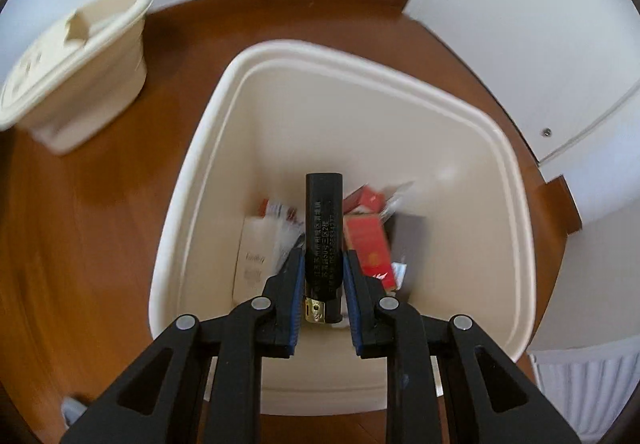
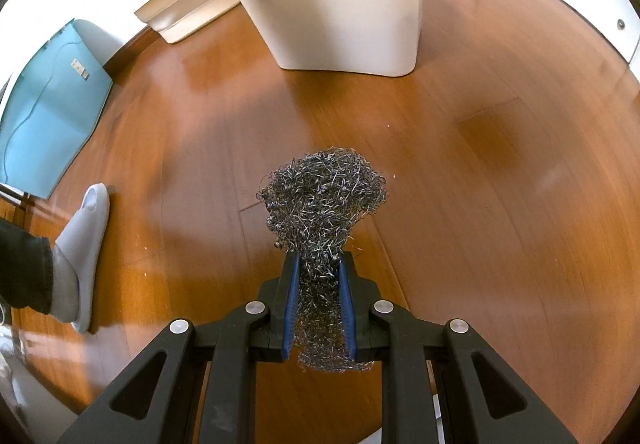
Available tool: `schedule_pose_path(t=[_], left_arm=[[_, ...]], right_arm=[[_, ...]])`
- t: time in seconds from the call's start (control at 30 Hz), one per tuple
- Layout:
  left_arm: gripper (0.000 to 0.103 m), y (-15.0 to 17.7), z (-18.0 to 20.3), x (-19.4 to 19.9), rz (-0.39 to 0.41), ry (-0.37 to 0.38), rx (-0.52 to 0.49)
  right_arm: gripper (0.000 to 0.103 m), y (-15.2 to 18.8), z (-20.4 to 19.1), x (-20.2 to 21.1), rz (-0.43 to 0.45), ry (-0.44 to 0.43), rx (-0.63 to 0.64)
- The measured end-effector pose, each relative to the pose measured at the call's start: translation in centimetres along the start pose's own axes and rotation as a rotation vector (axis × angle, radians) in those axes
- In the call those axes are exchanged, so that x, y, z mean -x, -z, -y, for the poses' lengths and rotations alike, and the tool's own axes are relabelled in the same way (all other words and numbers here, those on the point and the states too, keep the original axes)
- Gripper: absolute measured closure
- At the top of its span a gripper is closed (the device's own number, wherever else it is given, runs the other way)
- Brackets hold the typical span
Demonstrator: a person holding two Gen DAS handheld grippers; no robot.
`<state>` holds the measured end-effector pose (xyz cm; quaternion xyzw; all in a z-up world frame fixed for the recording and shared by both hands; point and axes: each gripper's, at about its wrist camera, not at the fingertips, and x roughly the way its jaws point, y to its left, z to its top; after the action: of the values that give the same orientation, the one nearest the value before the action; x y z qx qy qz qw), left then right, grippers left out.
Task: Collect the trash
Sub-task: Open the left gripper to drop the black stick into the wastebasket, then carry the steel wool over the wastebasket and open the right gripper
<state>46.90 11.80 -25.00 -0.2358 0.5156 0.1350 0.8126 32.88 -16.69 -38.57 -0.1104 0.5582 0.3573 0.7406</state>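
Above an open cream trash bin (image 1: 472, 147) on a wooden floor (image 1: 100, 203), the left gripper (image 1: 323, 264) clamps one black lighter (image 1: 323, 228), white print along its barrel and a gold metal head at the near end. The lighter hangs over the bin's mouth. Inside lie at least two red cartons (image 1: 370, 244) and one white paper packet (image 1: 256, 244); blur makes a firmer count of the litter unsafe. A single cream swing lid (image 1: 76, 67) sits on the floor just beside the bin.

The right gripper (image 2: 319, 268) squeezes one wad of steel wool (image 2: 324, 195) between its blue pads (image 2: 292, 296), held over bare floor well short of the bin. At the left edge, one grey slipper (image 2: 86, 240) and a dark trouser cuff (image 2: 24, 272) show where the person stands, near one pale blue mat (image 2: 48, 103).
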Motion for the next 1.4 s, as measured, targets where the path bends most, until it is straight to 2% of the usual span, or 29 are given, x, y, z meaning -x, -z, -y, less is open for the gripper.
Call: schedule_pose_path(t=[0.1,0.23,0.3,0.33,0.43,0.57,0.63,0.7,0.77,0.87,0.93,1.03,1.07,1.13,1.17,1.2,1.3,1.4], left_arm=[[0.085,0.8,0.0,0.4,0.014,-0.008,-0.022],[0.084,0.1,0.0,1.1,0.023,0.0,-0.051],[0.084,-0.4,-0.4,1.9,0.049,0.0,-0.041],[0.084,0.4,-0.6,2.9,0.068,0.008,-0.034],[0.084,0.1,-1.3,6.1,0.15,0.039,-0.031],[0.084,3.0,-3.0,9.6,0.242,0.053,0.004],[0.083,5.0,-4.2,10.2,0.24,0.043,0.045],[0.082,7.2,-5.8,9.8,0.202,0.032,0.1],[0.082,8.8,-7.3,8.8,0.151,0.022,0.146],[0.082,10.3,-9.0,7.1,0.072,-0.005,0.195],[0.082,10.7,-9.4,6.8,0.055,-0.007,0.198],[0.082,10.7,-9.5,6.9,0.072,-0.009,0.182],[0.082,10.7,-9.4,6.9,0.078,-0.009,0.169],[0.082,11.0,-9.3,7.0,0.081,-0.013,0.156],[0.082,11.0,-9.3,7.0,0.08,-0.014,0.155],[0.082,11.1,-9.4,7.1,0.079,-0.014,0.157],[0.082,11.2,-9.8,7.3,0.075,-0.02,0.163],[0.082,11.1,-10.1,8.3,0.078,-0.017,0.187]], right_arm=[[0.084,0.0,0.1,0.0,-0.005,0.004,-0.001],[0.084,-0.4,0.3,0.4,0.01,0.009,-0.011],[0.084,-0.7,0.3,0.6,0.02,0.012,-0.012],[0.084,-1.0,0.5,1.1,0.037,0.015,-0.015],[0.084,-2.9,0.7,4.5,0.137,0.017,-0.013],[0.084,-7.8,1.7,11.6,0.33,-0.01,-0.023],[0.084,-10.8,2.0,14.9,0.427,0.01,0.004],[0.083,-14.9,2.1,18.0,0.52,0.015,0.032],[0.082,-18.6,1.8,19.1,0.552,0.01,0.059],[0.081,-24.8,0.7,17.7,0.521,0.008,0.131],[0.081,-28.5,0.1,14.0,0.42,0.04,0.184],[0.08,-31.8,-0.8,8.3,0.25,0.068,0.233],[0.079,-32.3,-1.5,6.9,0.217,0.083,0.257],[0.068,-33.1,-2.7,4.8,0.16,0.1,0.288],[0.056,-33.4,-3.2,3.8,0.121,0.115,0.292],[0.048,-33.5,-3.5,3.4,0.11,0.121,0.293],[0.044,-33.0,-3.9,4.1,0.154,0.132,0.28],[0.044,-31.9,-4.1,6.7,0.222,0.126,0.227]])
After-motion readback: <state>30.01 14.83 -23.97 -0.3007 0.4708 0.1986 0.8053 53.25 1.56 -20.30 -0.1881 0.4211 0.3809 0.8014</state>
